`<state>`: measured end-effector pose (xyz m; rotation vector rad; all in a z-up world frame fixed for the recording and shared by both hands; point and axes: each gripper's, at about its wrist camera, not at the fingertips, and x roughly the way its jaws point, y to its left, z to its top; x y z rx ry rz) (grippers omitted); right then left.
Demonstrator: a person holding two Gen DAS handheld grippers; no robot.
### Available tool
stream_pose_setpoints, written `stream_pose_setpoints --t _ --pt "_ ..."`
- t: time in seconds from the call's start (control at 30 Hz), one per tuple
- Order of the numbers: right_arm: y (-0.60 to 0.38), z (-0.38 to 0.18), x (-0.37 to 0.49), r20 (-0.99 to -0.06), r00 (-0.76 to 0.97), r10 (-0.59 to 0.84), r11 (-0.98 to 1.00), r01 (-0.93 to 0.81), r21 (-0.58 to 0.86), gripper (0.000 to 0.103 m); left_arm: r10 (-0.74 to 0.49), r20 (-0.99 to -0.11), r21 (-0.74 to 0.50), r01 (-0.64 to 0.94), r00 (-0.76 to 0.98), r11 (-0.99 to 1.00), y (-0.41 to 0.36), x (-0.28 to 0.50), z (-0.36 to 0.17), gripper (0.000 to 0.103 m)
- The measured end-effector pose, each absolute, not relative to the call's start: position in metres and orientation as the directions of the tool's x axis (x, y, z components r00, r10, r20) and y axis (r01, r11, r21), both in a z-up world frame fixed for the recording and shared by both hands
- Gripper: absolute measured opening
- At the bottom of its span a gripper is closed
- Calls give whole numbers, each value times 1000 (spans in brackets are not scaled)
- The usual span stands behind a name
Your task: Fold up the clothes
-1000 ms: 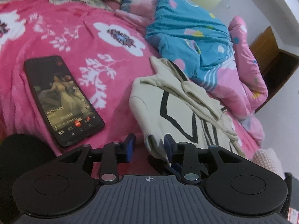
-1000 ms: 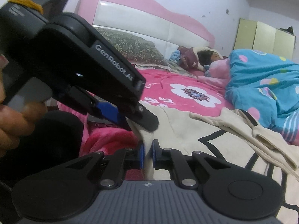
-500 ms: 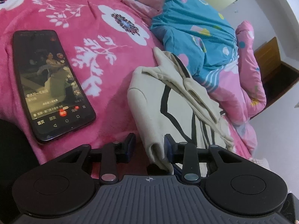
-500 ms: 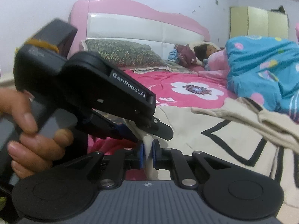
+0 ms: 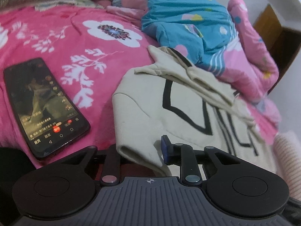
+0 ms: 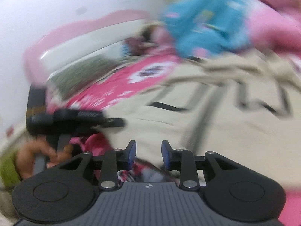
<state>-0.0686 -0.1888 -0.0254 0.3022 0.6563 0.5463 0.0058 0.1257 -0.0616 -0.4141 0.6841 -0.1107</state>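
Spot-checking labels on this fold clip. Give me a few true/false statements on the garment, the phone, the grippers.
1. The cream garment lies on a pink floral blanket. True.
2. The phone lies face down, screen hidden. False: its lit screen faces up.
3. The phone rests on the garment. False: it lies beside it, on the blanket.
4. A fold of the garment sits between the left gripper's closing jaws. True.
5. The right gripper pinches cloth. False: its opening pads stand apart.
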Motion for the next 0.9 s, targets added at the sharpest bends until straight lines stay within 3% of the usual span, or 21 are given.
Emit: stream_pose_setpoints --t 0.3,0.67,0.9 --pt "-315 -62 -98 -561 751 349 680 209 703 33 -118 -633 -201 -15 765 979 98 6 -60 22" --pt "-341 -96 -87 -481 812 330 426 327 843 32 -78 -648 -145 -23 757 989 89 7 -59 23" --pt "-341 -105 -75 -456 827 330 384 323 865 32 -67 -649 -140 -32 758 990 86 7 -59 23"
